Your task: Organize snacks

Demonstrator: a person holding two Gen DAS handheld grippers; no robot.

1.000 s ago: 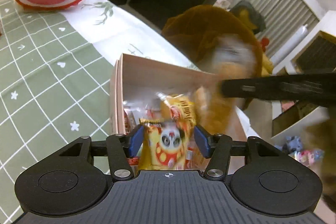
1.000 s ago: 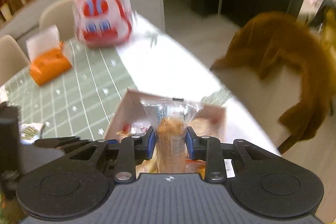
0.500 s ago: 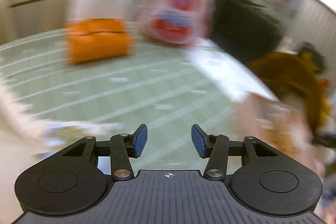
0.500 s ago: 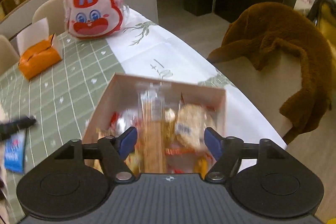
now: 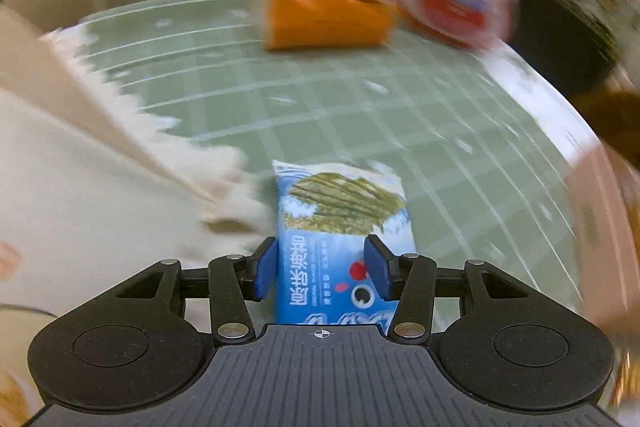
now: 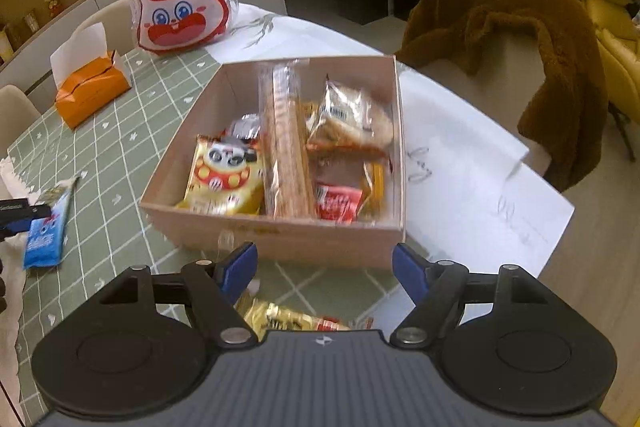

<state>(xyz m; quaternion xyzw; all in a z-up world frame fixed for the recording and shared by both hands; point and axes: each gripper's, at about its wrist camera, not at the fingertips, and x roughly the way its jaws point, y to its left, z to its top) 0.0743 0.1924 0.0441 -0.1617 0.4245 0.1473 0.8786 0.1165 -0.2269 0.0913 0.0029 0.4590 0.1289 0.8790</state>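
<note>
Nearby, on the green checked tablecloth [image 6: 120,147], an orange tissue box [image 6: 90,91] and a red-and-white rabbit bag [image 6: 180,15] stand behind the pink cardboard box [image 6: 288,235], which holds a panda-print packet [image 6: 224,175], a long biscuit sleeve [image 6: 286,147] and other wrapped snacks. A brown fleece [image 6: 520,39] drapes a chair beyond the table edge. A cream fringed cloth [image 5: 100,195] lies just beside the blue seaweed snack packet [image 5: 340,227], flat on the tablecloth. The left gripper [image 5: 322,269] straddles that packet, pads [image 5: 266,269] on either side, apparently not yet clamped, though blur makes this uncertain. The right gripper [image 6: 324,269] hangs spread wide and empty before the box, above a gold-wrapped snack [image 6: 288,319].
</note>
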